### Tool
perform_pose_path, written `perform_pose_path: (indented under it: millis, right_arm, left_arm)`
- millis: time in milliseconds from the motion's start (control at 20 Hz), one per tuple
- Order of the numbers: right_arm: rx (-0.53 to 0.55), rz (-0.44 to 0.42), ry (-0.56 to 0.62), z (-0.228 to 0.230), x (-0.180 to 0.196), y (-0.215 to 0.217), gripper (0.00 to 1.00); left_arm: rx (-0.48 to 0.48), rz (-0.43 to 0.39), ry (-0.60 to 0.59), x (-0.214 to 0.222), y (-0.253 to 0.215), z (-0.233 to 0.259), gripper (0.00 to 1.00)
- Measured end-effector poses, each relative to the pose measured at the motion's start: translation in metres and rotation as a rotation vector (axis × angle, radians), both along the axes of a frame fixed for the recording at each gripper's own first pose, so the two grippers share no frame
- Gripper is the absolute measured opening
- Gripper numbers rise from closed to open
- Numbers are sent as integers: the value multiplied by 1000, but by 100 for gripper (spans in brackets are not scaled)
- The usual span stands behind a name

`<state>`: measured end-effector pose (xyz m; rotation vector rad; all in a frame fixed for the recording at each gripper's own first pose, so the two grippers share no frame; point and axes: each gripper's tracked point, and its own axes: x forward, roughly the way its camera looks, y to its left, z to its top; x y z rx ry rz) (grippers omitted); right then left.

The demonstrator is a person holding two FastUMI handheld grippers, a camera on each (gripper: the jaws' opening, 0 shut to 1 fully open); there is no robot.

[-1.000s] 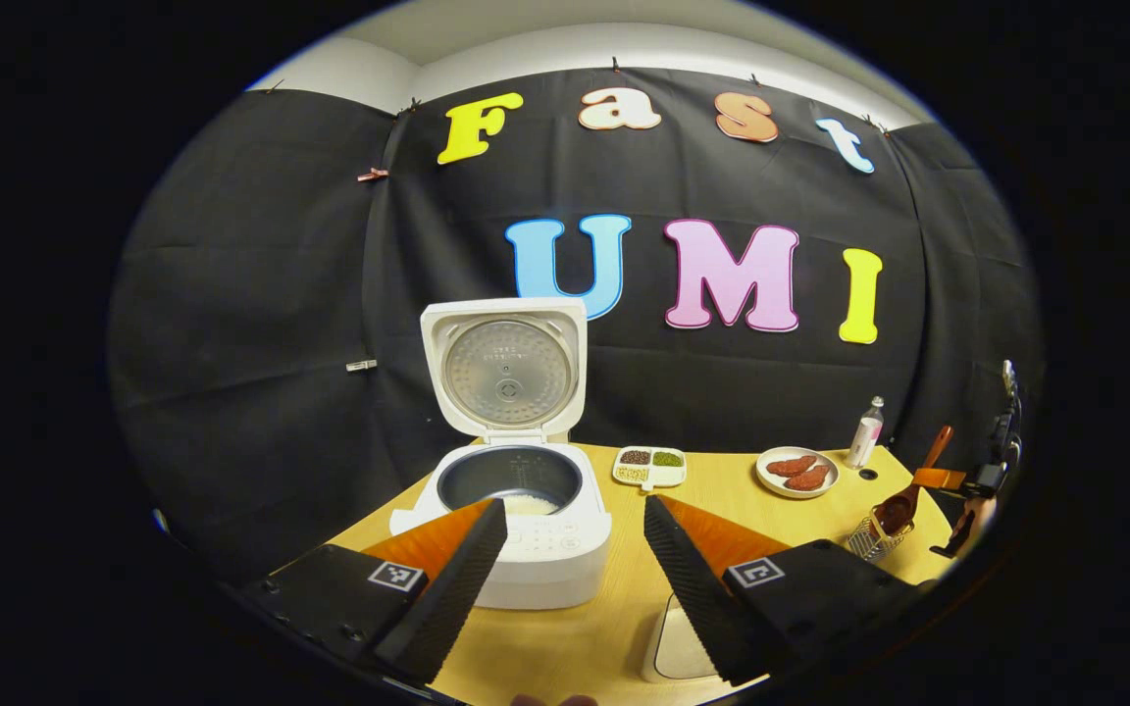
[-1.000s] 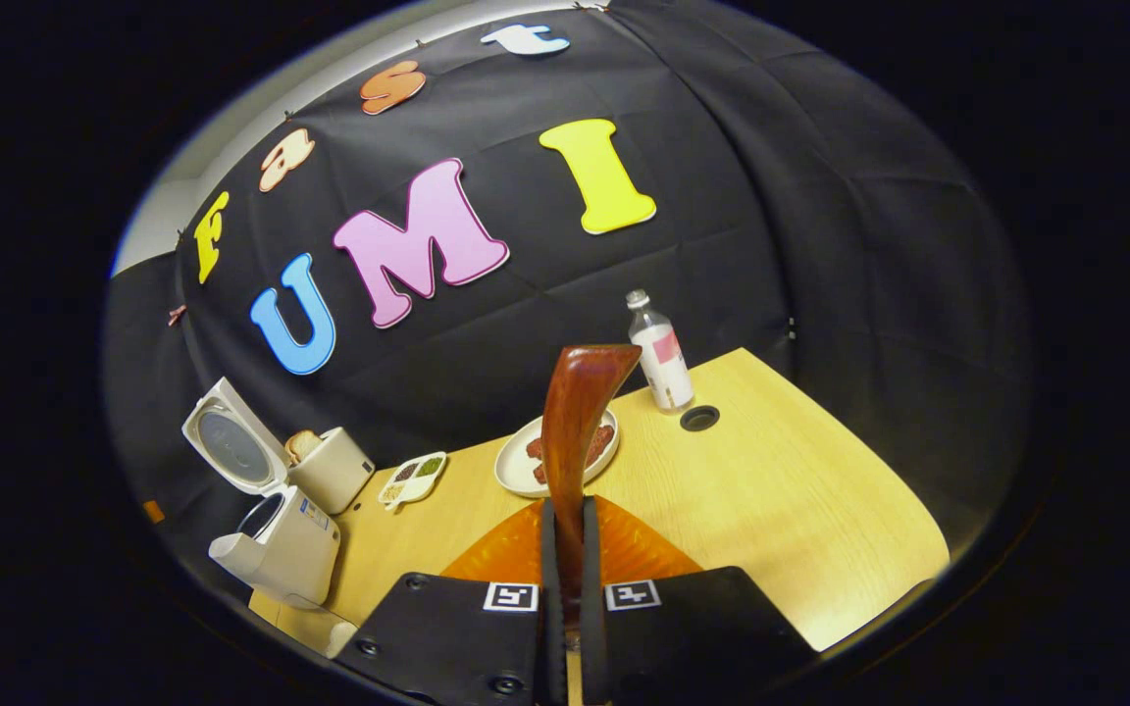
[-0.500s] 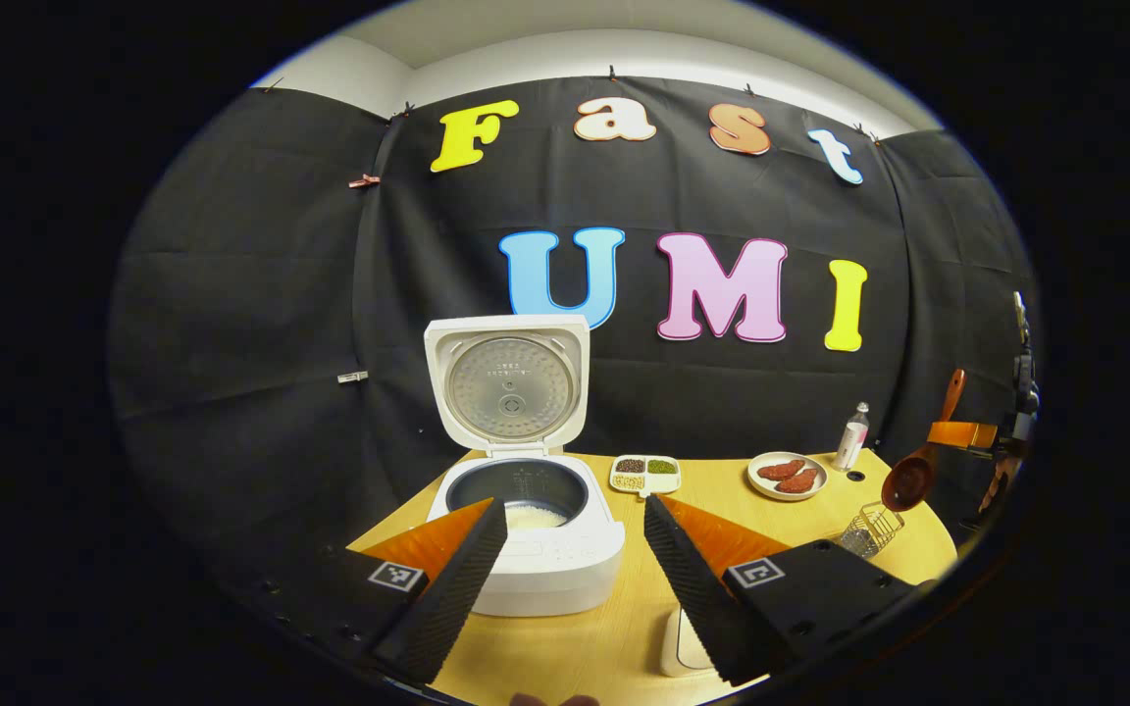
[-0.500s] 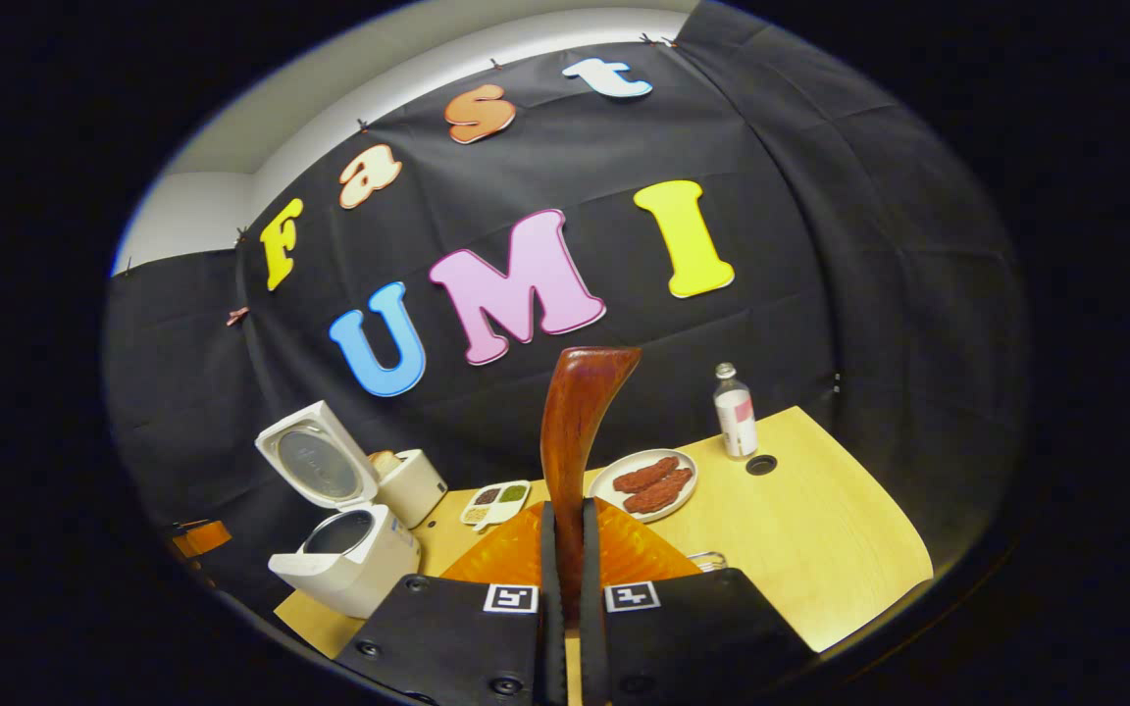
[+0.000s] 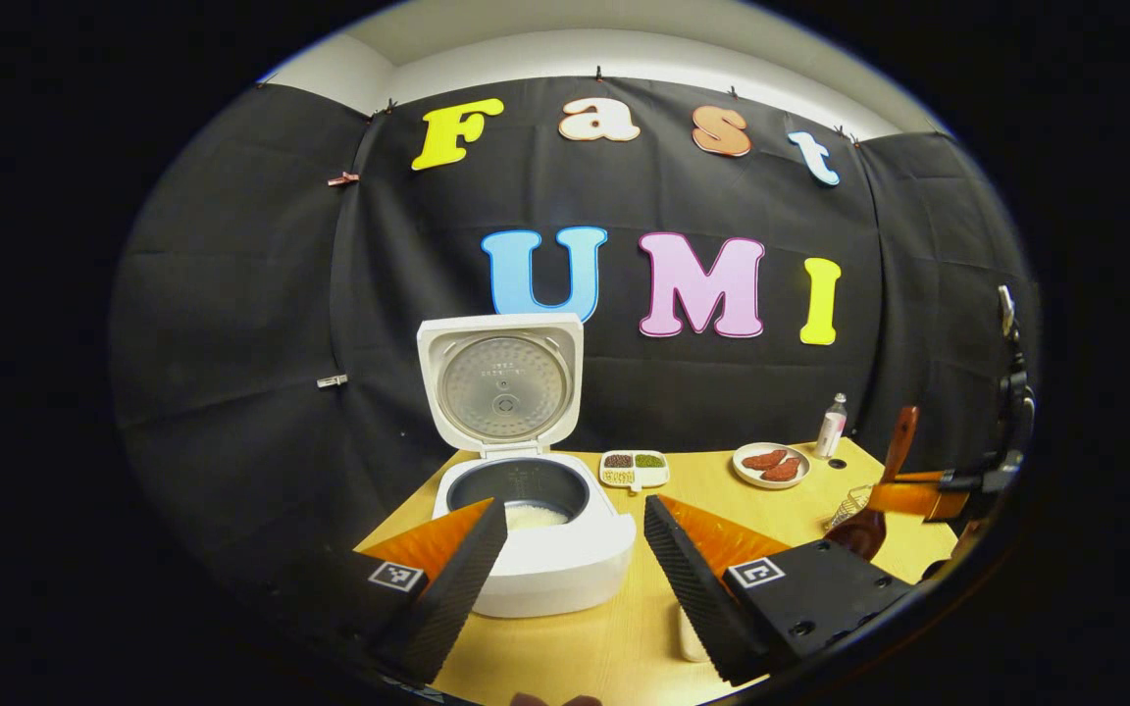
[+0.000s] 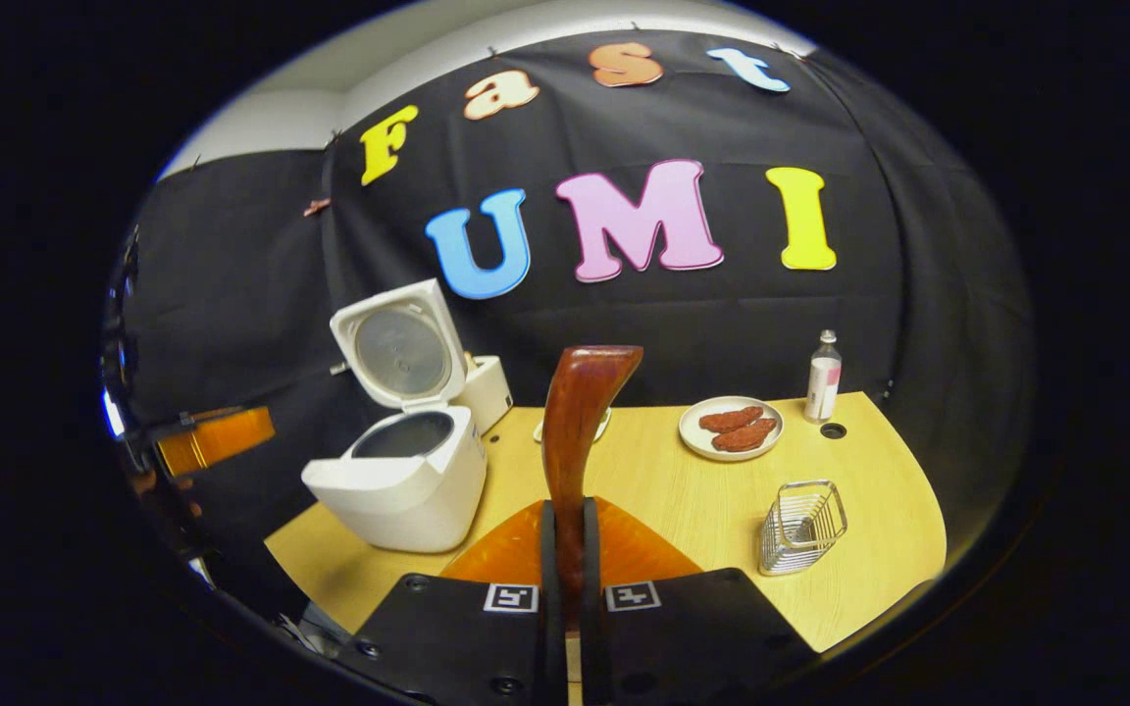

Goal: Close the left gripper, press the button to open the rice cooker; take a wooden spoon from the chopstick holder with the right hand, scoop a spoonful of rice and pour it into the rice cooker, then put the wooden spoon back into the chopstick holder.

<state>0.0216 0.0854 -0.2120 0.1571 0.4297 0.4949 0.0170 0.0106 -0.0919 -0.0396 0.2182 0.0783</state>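
The white rice cooker (image 5: 536, 564) stands open, lid (image 5: 501, 382) upright, with rice (image 5: 534, 515) low in its pot. My left gripper (image 5: 575, 505) hovers open in front of it, holding nothing. My right gripper (image 6: 570, 508) is shut on the handle of the wooden spoon (image 6: 575, 422), which rises between its fingers. In the left gripper view the wooden spoon (image 5: 869, 520) hangs bowl down at the far right, beside the wire chopstick holder (image 5: 849, 505). In the right gripper view the chopstick holder (image 6: 800, 525) stands at front right and the cooker (image 6: 408, 480) at left.
On the wooden table (image 6: 683, 490) are a plate of red meat (image 6: 732, 428), a small bottle (image 6: 823, 376) and a white toaster (image 6: 487, 392) behind the cooker. A divided dish of beans (image 5: 634, 469) lies mid-table. A white container (image 5: 688, 637) sits near the front edge.
My right gripper lifted the spoon clear of the chopstick holder and swung left toward the cooker. My left gripper drew back slightly and stayed open.
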Motion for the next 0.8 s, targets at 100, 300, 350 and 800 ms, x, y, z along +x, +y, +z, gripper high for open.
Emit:
perform_pose_path:
  millis: [100, 300, 350, 800]
  right_arm:
    - [-110, 19, 11, -30, -4, 10, 10]
    - [-308, 54, -14, -65, -1, 30, 10]
    - [-358, 55, -14, -74, -1, 31, 10]
    - [-286, -108, 186, -114, -35, 38, 11]
  left_arm:
    - [-4, -6, -9, -2, 4, 2, 97]
    - [-4, -32, -18, -3, 13, 2, 97]
    - [-3, -35, -20, -3, 16, 2, 97]
    - [-21, -37, -11, -7, 38, -4, 97]
